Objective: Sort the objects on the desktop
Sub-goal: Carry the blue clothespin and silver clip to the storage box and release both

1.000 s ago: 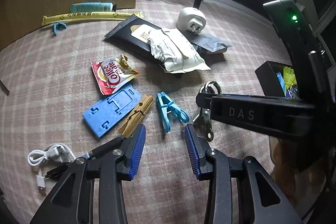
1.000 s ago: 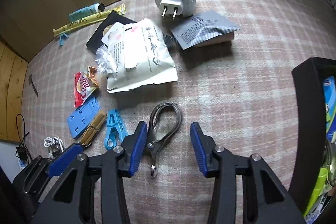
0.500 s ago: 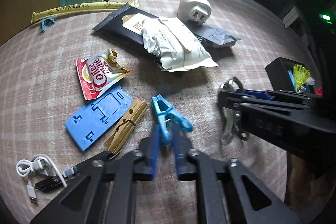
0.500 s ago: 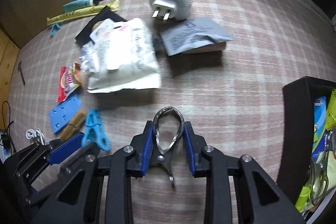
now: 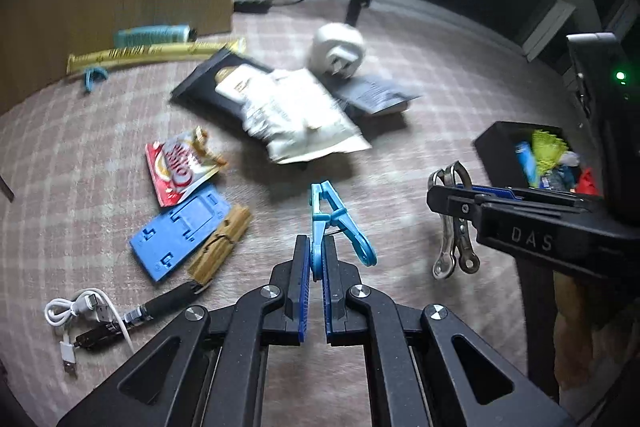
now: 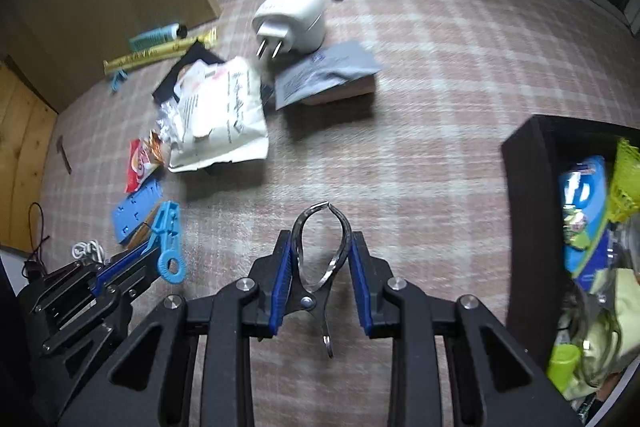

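Note:
My left gripper [image 5: 315, 259] is shut on a blue plastic clothes peg [image 5: 334, 223] and holds it above the checked cloth; the peg also shows in the right wrist view [image 6: 168, 243]. My right gripper [image 6: 320, 267] is shut on a metal clip [image 6: 320, 251], which also shows in the left wrist view [image 5: 454, 227], lifted off the cloth. A black box [image 6: 524, 187] with several sorted items stands at the right.
On the cloth lie a blue plastic stand [image 5: 180, 231], a wooden peg [image 5: 220, 247], a red sachet [image 5: 180, 167], a white packet [image 5: 296, 119], a white plug adapter [image 6: 290, 19], a grey pouch [image 6: 324, 75], a white cable [image 5: 80, 311] and a yellow tube [image 5: 156, 55].
Both grippers closed from open: the left on the blue peg, the right on the metal clip. Both objects are now lifted off the cloth.

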The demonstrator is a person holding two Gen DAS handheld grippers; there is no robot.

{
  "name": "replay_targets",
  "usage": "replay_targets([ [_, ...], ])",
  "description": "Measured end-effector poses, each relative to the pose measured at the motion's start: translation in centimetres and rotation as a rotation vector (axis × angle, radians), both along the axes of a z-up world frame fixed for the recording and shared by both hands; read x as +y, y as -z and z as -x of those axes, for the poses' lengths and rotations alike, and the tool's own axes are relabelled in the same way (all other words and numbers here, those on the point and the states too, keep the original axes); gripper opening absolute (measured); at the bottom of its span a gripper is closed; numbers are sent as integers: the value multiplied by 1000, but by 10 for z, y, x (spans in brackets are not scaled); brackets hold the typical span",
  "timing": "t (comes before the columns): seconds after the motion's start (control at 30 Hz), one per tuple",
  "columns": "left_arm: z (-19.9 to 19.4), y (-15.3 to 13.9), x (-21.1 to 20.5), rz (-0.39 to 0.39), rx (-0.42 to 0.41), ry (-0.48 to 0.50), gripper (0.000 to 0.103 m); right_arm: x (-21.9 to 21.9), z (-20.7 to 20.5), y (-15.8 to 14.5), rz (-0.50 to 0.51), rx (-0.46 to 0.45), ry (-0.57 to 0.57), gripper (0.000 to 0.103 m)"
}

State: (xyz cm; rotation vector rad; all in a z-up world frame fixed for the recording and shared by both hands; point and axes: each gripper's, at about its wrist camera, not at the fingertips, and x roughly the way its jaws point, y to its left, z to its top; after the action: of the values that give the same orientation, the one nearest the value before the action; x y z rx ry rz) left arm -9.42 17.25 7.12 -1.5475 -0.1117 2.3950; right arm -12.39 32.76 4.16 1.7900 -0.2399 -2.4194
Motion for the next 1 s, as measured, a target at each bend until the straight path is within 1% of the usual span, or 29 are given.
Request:
replay_targets([
  [0.2, -10, -33, 36, -23, 57, 68, 5, 39, -10, -34, 17, 64, 45, 27],
  [0.33, -17, -52, 78, -49, 86, 132, 5, 73, -16, -56, 13, 110, 94, 27],
  [0.5, -28, -64, 126, -71, 103, 211, 5, 134, -31, -83, -12, 158, 168, 27],
  [0.67, -42, -72, 175, -98, 103, 276, 5, 190, -48, -94, -34, 170, 239, 27],
  [0.8, -57, -76, 210, -104, 107, 329, 5, 230, -63, -99, -44, 177, 291, 27],
  [1.0, -75, -80, 255, -107, 109, 396, 5, 271, -81, -102, -54, 181, 341, 27],
])
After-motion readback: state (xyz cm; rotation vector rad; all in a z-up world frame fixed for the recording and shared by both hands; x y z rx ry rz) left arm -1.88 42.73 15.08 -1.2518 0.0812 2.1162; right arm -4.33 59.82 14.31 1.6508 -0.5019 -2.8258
